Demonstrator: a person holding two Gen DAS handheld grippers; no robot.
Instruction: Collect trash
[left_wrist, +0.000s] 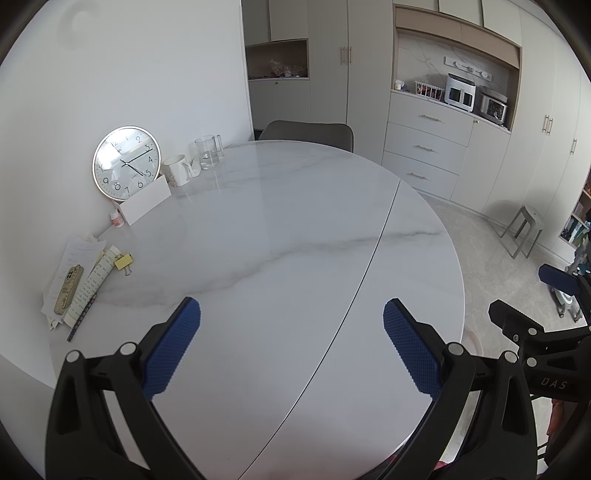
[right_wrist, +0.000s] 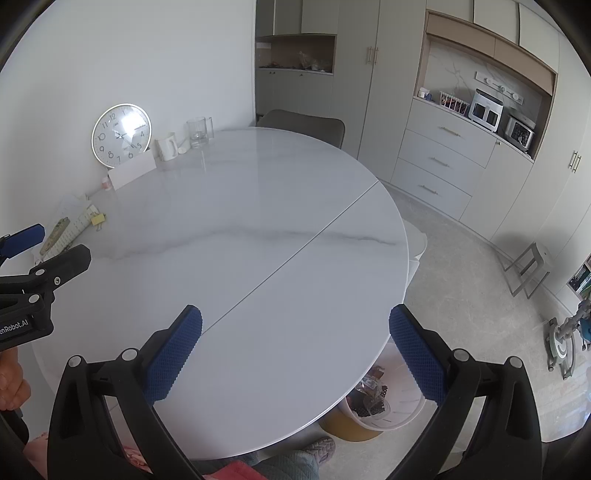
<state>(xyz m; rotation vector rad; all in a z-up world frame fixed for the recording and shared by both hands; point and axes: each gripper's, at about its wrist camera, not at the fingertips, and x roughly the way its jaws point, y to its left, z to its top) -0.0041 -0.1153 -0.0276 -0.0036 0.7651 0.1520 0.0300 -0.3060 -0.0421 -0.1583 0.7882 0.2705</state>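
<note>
Both sets of tongs, left tongs (left_wrist: 291, 343) and right tongs (right_wrist: 295, 350), hang spread wide over the bare marble tabletop (left_wrist: 280, 236), gripping nothing. The trash looks like wrappers, hard to tell, sitting in a white bin (right_wrist: 399, 413) on the floor just under the tabletop's near edge.

Right gripper (right_wrist: 295, 332) above a round white marble desk (right_wrist: 258, 240), its blue-padded fingers (right_wrist: 173, 354) spread wide with nothing between them. Left gripper (right_wrist: 40, 247) enters at the left edge, its fingers apart. Below the desk's near right rim, a white waste bin (right_wrist: 388, 410) holds what appear to be dark wrappers. Far left on the desk: a wall clock (right_wrist: 122, 134), a white mug (right_wrist: 166, 147), a glass mug (right_wrist: 199, 132), and papers (right_wrist: 74, 218).
</note>
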